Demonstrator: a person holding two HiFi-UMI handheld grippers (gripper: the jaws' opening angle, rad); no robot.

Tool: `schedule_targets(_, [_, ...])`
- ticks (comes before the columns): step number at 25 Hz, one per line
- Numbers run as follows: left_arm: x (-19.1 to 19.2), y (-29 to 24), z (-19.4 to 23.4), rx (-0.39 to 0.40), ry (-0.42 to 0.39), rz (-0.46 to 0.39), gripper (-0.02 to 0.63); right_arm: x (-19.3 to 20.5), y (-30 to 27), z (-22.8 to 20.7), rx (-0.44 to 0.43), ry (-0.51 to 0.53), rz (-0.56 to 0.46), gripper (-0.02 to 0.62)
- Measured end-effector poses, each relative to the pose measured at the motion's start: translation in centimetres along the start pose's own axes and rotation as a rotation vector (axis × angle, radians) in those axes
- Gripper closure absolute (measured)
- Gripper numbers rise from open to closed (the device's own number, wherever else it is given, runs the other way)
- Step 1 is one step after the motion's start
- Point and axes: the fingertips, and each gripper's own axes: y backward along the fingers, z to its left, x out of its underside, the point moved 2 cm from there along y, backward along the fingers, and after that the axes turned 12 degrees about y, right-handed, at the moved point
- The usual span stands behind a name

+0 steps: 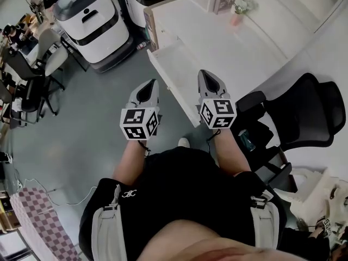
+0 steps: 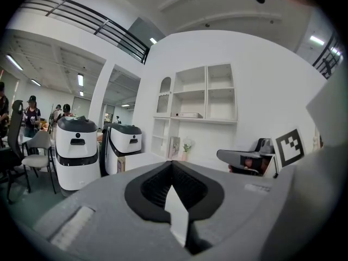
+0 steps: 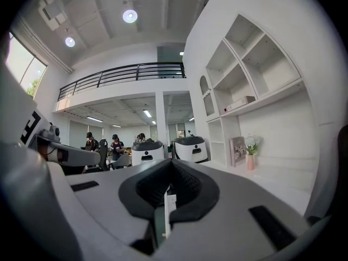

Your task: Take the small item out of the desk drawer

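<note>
Your left gripper [image 1: 147, 90] and right gripper [image 1: 210, 81]: jaws together, empty. Drawer [image 1: 171, 69] looks pulled out from worktop [image 1: 228, 42], ahead between grippers, right nearer. Small item not visible.

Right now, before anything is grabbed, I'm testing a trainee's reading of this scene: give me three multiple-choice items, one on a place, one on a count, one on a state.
1. Where does the pink vase stand?
A. on the white desk
B. on the floor
C. on the black chair

2. How many white machines with dark tops stand past the desk?
A. one
B. two
C. four

3. How is the right tool?
A. shut and empty
B. wide open
C. clamped on a cup

Answers:
1 A: the vase sits on the desktop near its far end.
2 B: two machines stand side by side.
3 A: its pads meet with nothing between them.
</note>
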Motion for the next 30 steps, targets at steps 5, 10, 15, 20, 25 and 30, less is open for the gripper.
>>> schedule_targets(5, [0.3,-3.2,0.2,-0.03,0.009,0.015,0.592,1.0,-2.7,-2.7,-0.022,-0.022,0.007,0.6])
schedule_targets(10, [0.6,-5.7,1.5,-0.037,0.017,0.046,0.592,1.7,-4.7,-3.4,-0.014,-0.036,0.012,0.6])
schedule_targets(15, [-0.2,-8.6,2.1,-0.013,0.006,0.054,0.592,2.3,-6.9,-4.3,0.001,-0.04,0.034,0.598])
schedule_targets(20, [-0.9,-11.2,2.9,0.009,-0.001,0.059,0.592,3.0,-9.3,-4.9,-0.006,-0.035,0.062,0.598])
schedule_targets(25, [-1.3,-13.1,4.0,0.016,0.003,0.067,0.592,3.7,-12.0,-5.5,-0.004,-0.062,0.068,0.547])
schedule_targets(30, [-2.0,-14.2,5.5,0.001,0.01,0.061,0.592,5.5,-14.8,-5.5,-0.025,-0.1,0.138,0.425])
